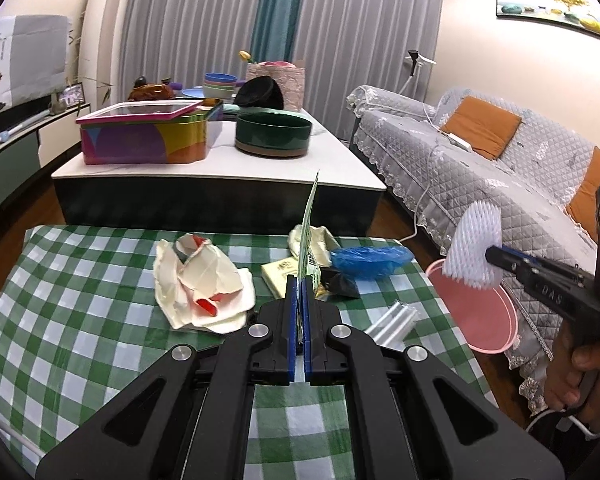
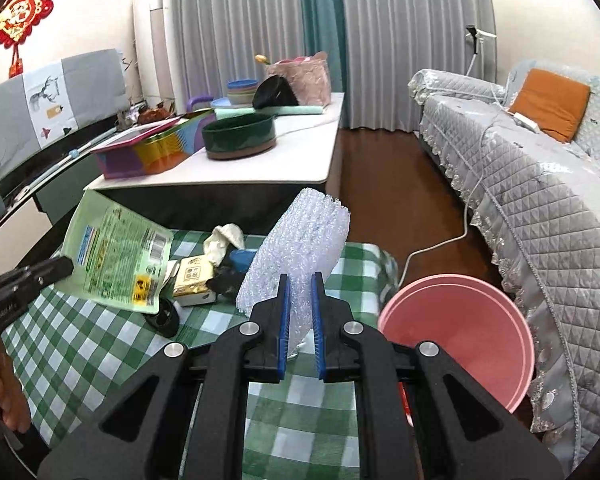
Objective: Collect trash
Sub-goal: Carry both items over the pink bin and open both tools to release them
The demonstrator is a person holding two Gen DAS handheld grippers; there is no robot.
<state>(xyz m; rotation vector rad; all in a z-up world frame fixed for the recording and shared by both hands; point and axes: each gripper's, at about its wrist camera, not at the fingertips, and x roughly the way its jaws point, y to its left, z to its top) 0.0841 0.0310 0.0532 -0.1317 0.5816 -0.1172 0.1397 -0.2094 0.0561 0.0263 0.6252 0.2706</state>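
Observation:
My left gripper [image 1: 300, 280] is shut on a flat green packet [image 1: 310, 216] seen edge-on above the checked cloth; the right wrist view shows that green packet [image 2: 120, 256] face-on in the left gripper [image 2: 66, 267]. My right gripper [image 2: 299, 280] is shut on a white foam net sleeve [image 2: 300, 248] held above the table's right end. The left wrist view shows the same foam sleeve [image 1: 476, 248] in the right gripper [image 1: 490, 256] over the pink bin [image 1: 484, 316]. Crumpled white-and-red paper [image 1: 200, 284], a blue plastic bag [image 1: 370, 258] and a small yellow box [image 1: 280, 276] lie on the cloth.
The pink bin [image 2: 464, 332] stands on the floor between the checked table [image 2: 80, 352] and the grey quilted sofa [image 2: 540, 216]. A white coffee table [image 1: 220, 168] with a colourful tin [image 1: 144, 136] and green bowl [image 1: 274, 134] lies beyond. A white cable [image 2: 432, 248] crosses the floor.

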